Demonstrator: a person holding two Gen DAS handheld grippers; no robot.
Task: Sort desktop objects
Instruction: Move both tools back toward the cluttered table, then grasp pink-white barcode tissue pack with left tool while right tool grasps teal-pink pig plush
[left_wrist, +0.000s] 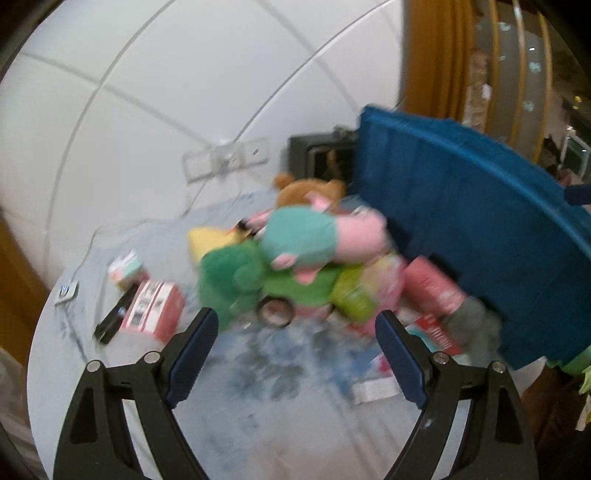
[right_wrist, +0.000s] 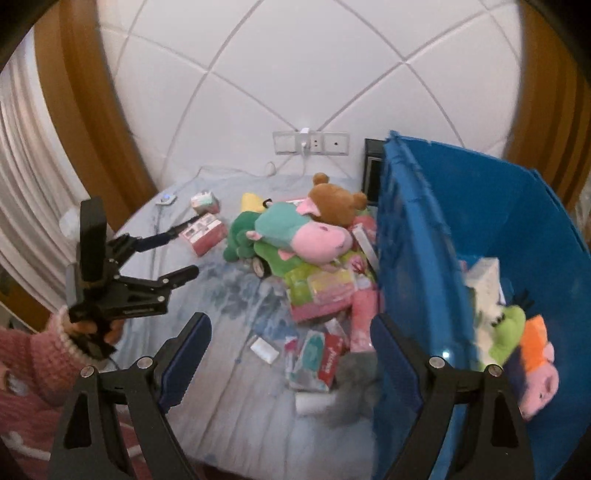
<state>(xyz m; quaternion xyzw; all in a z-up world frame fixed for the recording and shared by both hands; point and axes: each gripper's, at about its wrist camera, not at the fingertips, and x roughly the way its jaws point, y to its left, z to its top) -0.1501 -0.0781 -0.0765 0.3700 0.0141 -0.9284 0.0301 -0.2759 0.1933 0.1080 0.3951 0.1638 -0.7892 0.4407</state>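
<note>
A pile of toys and packets lies on the blue-patterned cloth (right_wrist: 229, 369). On top lies a pink pig plush in a teal shirt (right_wrist: 299, 230), also in the left wrist view (left_wrist: 317, 240), with a green plush (left_wrist: 236, 277) and a brown teddy (right_wrist: 338, 199) beside it. A blue bin (right_wrist: 461, 229) stands tilted at the right and holds a green plush (right_wrist: 508, 332) and a small pig (right_wrist: 541, 373). My left gripper (left_wrist: 295, 325) is open and empty, just short of the pile. My right gripper (right_wrist: 291, 328) is open and empty, astride the bin's near wall.
Pink boxes (right_wrist: 203, 230) and a black remote (left_wrist: 114, 314) lie at the left of the cloth. Tissue packets (right_wrist: 317, 358) and a grey soft thing (right_wrist: 354, 384) lie by the bin. A wall socket strip (right_wrist: 310, 142) and a dark frame (left_wrist: 317, 155) stand behind.
</note>
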